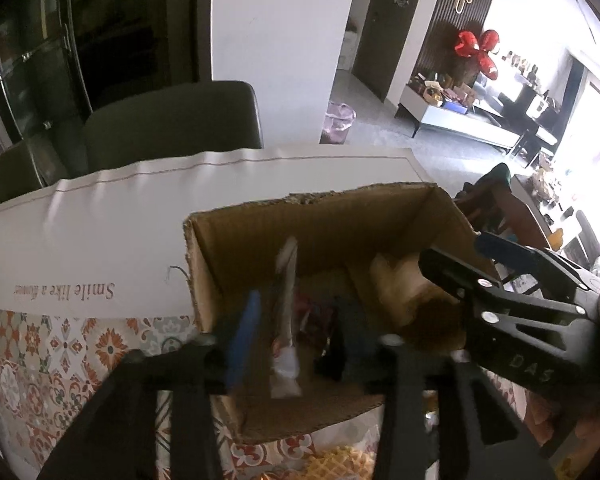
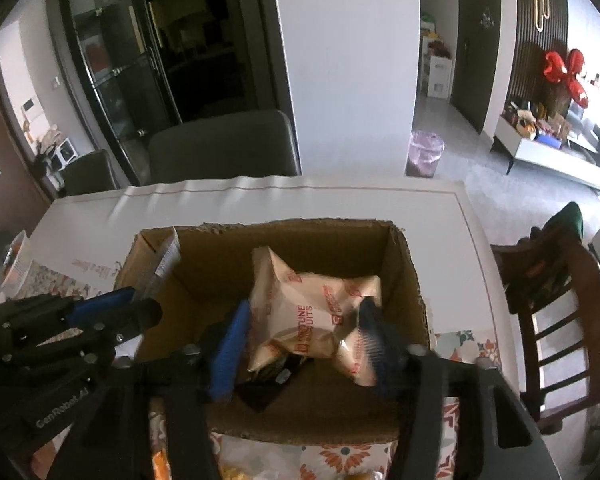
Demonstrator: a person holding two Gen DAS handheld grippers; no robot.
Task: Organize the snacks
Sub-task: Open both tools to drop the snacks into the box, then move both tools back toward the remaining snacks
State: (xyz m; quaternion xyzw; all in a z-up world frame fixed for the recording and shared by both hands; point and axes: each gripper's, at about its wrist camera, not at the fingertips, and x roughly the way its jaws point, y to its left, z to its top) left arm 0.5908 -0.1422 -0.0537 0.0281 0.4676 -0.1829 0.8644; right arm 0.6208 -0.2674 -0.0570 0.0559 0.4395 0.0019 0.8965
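Tongs — two pairs [image 1: 296, 344] [image 2: 300, 340] — over one cardboard box [image 2: 404, 280], one biscuit bag [image 2: 300, 312].

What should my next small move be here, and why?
Probably lift both grippers straight up out of the cardboard box. The right gripper stands open around the biscuit bag, the left gripper open beside a slim packet; both snacks appear released inside.
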